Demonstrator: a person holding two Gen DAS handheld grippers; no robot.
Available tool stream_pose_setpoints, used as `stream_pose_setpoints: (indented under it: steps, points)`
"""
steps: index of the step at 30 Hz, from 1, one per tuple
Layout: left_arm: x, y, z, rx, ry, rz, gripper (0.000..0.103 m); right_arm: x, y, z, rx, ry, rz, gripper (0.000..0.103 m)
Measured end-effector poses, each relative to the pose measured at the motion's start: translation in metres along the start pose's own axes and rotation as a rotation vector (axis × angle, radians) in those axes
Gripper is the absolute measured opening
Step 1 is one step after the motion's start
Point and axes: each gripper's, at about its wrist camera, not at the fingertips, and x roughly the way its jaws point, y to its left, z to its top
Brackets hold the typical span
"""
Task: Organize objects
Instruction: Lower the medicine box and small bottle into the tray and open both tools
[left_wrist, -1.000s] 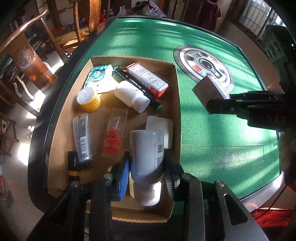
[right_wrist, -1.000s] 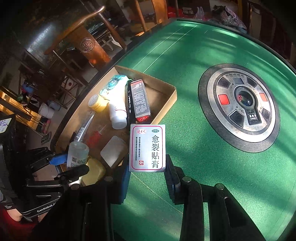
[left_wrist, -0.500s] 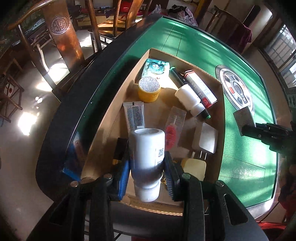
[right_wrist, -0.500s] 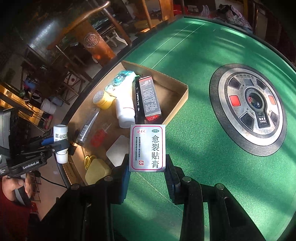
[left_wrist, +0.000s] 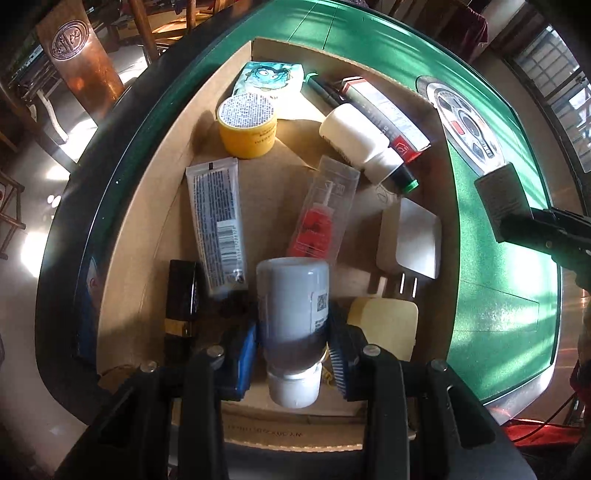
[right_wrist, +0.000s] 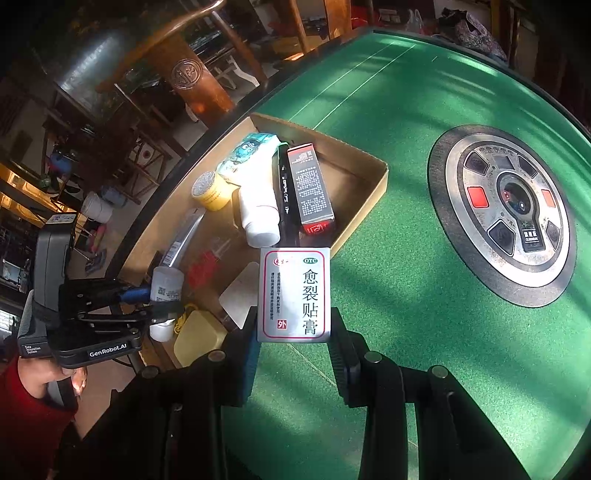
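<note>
The counter (right_wrist: 424, 110) is green felt with thin pale lines. The cardboard tray (left_wrist: 147, 206) is plain brown. In it: a yellow jar (left_wrist: 247, 125) with a printed white lid, a grey tube (left_wrist: 218, 229) with black text, a teal cartoon packet (left_wrist: 269, 79), a white bottle (left_wrist: 356, 138) and a red-ended carton (left_wrist: 388, 118). The box (right_wrist: 294, 294) is silver, bordered red, with black characters.
</note>
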Motion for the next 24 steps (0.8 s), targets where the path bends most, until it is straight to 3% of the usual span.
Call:
stream_pose_setpoints:
  steps: [8,16,24]
  points:
    - [0.006,0.011,0.032,-0.021,-0.043,0.029,0.033,0.003,0.008,0.0,-0.006,0.006,0.002,0.038]
    - [0.002,0.008,0.0,0.017,0.028,0.031,0.034,0.016,0.028,0.004,-0.041,0.025,0.04,0.038]
    - [-0.001,0.008,-0.011,0.014,0.007,0.047,0.034,0.044,0.053,0.012,-0.081,0.079,0.076,0.038]
